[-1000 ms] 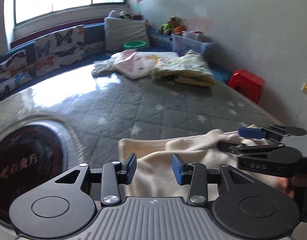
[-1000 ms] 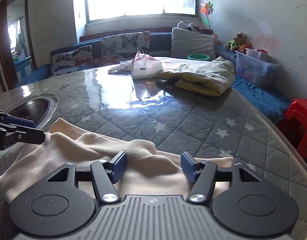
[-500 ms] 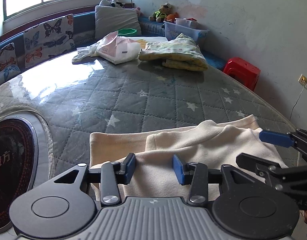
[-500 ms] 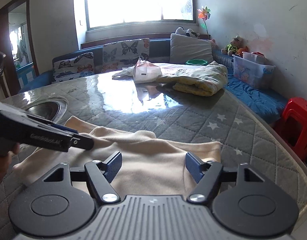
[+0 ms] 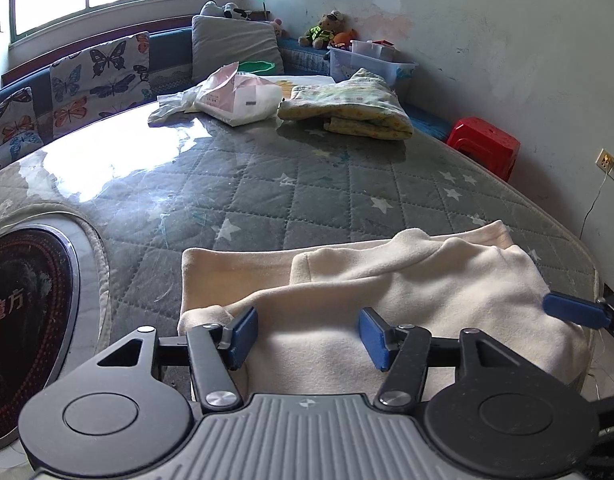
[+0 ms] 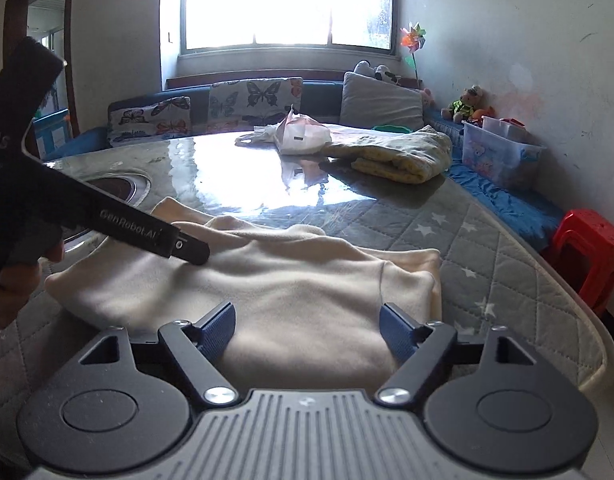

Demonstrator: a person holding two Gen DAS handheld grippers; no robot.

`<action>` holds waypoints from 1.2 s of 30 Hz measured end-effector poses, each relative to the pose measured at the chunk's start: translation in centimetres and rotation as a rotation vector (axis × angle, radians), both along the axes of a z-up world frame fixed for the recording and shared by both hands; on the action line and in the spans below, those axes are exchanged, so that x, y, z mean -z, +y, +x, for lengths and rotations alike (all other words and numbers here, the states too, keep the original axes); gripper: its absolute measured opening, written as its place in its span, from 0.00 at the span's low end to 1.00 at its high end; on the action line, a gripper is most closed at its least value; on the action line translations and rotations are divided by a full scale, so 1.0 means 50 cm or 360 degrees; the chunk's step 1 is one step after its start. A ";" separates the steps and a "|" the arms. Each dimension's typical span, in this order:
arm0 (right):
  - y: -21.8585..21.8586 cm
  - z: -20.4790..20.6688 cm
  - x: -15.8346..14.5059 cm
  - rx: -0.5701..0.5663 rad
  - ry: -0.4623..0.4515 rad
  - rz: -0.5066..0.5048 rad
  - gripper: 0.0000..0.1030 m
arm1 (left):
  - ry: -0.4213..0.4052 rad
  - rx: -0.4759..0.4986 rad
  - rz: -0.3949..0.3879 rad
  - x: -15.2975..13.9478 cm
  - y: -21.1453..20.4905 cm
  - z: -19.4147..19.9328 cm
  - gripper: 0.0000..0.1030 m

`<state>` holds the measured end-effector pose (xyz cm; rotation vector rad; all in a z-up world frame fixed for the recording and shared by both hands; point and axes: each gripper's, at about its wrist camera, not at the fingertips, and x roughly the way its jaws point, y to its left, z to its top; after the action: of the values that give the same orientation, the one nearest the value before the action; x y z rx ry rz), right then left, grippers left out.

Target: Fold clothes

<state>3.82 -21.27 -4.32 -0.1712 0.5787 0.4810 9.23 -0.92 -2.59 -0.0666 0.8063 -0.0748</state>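
Now that both sets of jaws are opening off it, the cream garment (image 5: 387,292) lies folded at the counter's (image 5: 307,184) near edge. Left gripper (image 5: 307,338) and right gripper (image 6: 307,330) hold nothing, so this fold looks finished; earlier they were narrower.

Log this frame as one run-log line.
stage: fold laid down | left gripper: opening, empty | right gripper: opening, empty | cream garment: folded on table

A cream fleece garment (image 5: 391,296) is lying partly folded at the near edge of the quilted, star-patterned desk (image 5: 291,184), one layer doubled over another, its surface softly rumpled.
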 end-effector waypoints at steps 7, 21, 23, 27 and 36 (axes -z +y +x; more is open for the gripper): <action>-0.008 -0.030 -0.006 0.0034 -0.0089 0.0013 0.80 | -0.0047 -0.0020 -0.0003 -0.016 0.006 -0.025 0.61; -0.010 -0.057 0.000 -0.0003 -0.0090 0.0013 0.82 | -0.0092 0.0028 0.0061 -0.017 0.000 -0.138 0.64; -0.009 -0.058 0.004 0.0000 -0.0080 0.0003 0.82 | -0.0072 0.0017 0.0059 -0.008 0.001 -0.142 0.65; -0.007 -0.066 -0.010 -0.0003 -0.0091 -0.0001 0.85 | -0.0066 -0.0004 0.0046 -0.011 0.000 -0.147 0.68; 0.003 -0.080 -0.031 0.0005 -0.0106 -0.0024 0.94 | -0.0051 -0.0044 0.0029 -0.025 -0.013 -0.163 0.80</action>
<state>-0.20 -21.11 -2.75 -0.1999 0.5177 0.4664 1.09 -1.55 -1.34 -0.0590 0.7738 -0.0425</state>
